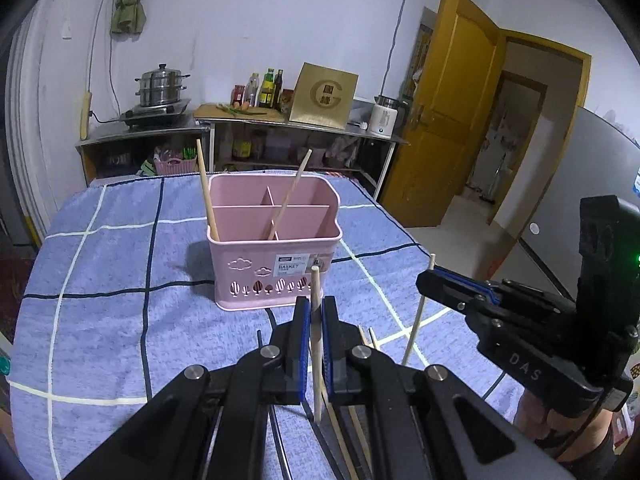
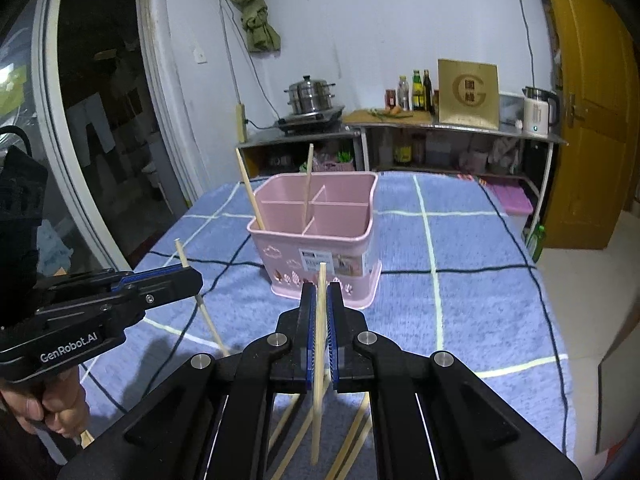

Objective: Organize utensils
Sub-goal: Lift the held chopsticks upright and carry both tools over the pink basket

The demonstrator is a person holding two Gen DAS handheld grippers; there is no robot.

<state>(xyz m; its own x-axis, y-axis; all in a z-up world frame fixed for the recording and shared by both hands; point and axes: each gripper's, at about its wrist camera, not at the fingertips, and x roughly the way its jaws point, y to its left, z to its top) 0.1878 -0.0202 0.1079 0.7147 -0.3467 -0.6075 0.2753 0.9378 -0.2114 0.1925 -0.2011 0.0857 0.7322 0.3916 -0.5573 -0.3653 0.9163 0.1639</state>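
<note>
A pink divided utensil basket (image 1: 276, 268) stands on the blue checked tablecloth, also in the right wrist view (image 2: 320, 248). Two wooden chopsticks (image 1: 207, 192) lean inside it. My left gripper (image 1: 316, 308) is shut on an upright chopstick (image 1: 317, 360), just in front of the basket. My right gripper (image 2: 321, 296) is shut on another upright chopstick (image 2: 319, 360). Each gripper shows in the other's view: the right one (image 1: 436, 280) with its chopstick (image 1: 418, 312), the left one (image 2: 188, 276) with its chopstick (image 2: 200, 304). Loose chopsticks (image 2: 352, 444) lie on the cloth beneath.
The tablecloth (image 1: 120, 280) covers the table. Behind it stand steel shelves with a steamer pot (image 1: 162, 88), bottles (image 1: 266, 88), a gold box (image 1: 324, 96) and a white kettle (image 1: 386, 116). A yellow door (image 1: 444, 108) is open at the right.
</note>
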